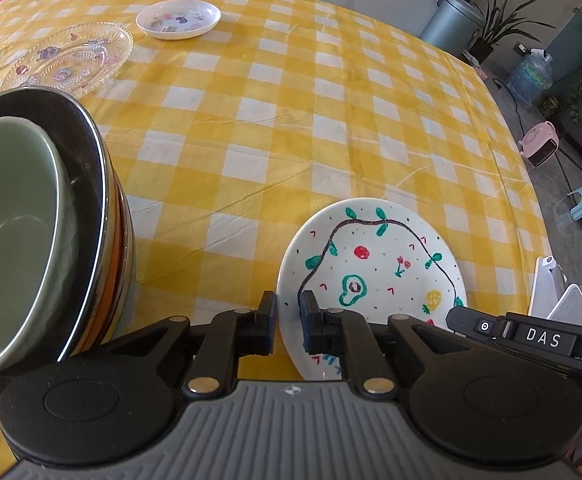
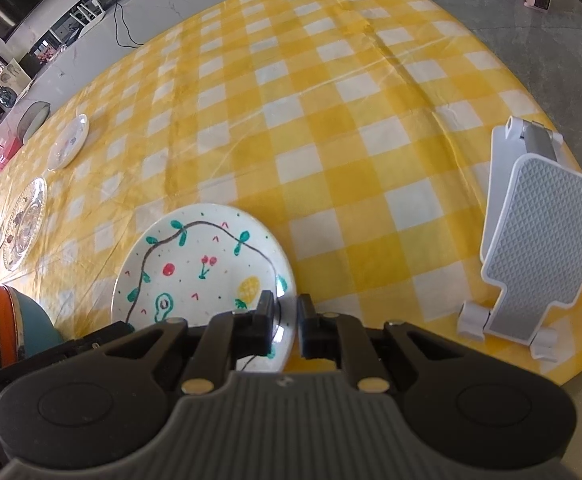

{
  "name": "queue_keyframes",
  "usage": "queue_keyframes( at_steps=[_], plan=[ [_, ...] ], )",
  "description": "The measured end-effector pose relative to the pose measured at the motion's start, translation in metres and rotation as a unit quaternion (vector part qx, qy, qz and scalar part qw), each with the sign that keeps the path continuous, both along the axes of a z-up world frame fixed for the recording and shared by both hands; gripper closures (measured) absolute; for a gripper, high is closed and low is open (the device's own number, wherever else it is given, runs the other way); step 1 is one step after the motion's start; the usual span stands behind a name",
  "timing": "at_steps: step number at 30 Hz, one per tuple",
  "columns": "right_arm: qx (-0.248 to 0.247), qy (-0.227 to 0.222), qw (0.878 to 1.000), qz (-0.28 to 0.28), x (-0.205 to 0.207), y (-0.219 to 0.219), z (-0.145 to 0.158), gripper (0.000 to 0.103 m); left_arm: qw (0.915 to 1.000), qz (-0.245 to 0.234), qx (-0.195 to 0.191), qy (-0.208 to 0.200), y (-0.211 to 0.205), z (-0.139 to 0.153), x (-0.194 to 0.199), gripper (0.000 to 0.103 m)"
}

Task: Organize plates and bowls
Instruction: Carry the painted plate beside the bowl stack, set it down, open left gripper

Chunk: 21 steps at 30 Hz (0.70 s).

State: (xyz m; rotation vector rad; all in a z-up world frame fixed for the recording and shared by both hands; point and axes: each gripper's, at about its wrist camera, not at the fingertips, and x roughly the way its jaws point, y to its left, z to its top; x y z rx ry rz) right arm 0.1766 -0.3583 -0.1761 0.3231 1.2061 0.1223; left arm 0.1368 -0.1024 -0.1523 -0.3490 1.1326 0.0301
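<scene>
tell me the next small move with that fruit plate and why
Probably lift it level with both hands: the left gripper and right gripper each pinch opposite rims of the painted plate, and the stack of bowls waits just left.

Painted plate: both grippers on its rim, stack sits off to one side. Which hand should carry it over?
Left, probably. The left gripper clamps the painted plate on the edge nearer the bowl stack; the right gripper pinches the far edge, beside the white stand.
</scene>
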Motion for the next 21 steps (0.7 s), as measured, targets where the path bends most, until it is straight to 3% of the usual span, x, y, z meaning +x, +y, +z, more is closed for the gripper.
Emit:
queue_keyframes(
  at_steps=[5,9,12,18,21],
  plan=[
    [-0.003,-0.002,1.000,0.001,0.000,0.001,0.000,0.088,0.9999,0.003,0.011,-0.008,-0.001,0.004,-0.002,0.086],
    [-0.019,-0.012,1.000,-0.002,-0.003,0.003,0.004,0.073,0.9998,0.000,0.015,-0.012,-0.002,0.009,-0.004,0.080],
    [-0.016,-0.028,0.999,-0.008,-0.006,0.000,0.008,0.071,0.9995,-0.010,0.014,-0.026,-0.004,0.019,-0.007,0.076],
    [-0.001,-0.060,0.998,-0.013,-0.012,-0.004,0.017,0.061,0.9962,-0.065,0.019,-0.055,-0.007,0.050,-0.013,0.064],
    [-0.004,-0.069,0.997,-0.016,-0.012,-0.003,0.022,0.059,0.9930,-0.090,0.026,-0.071,-0.002,0.066,-0.017,0.063]
  ],
)
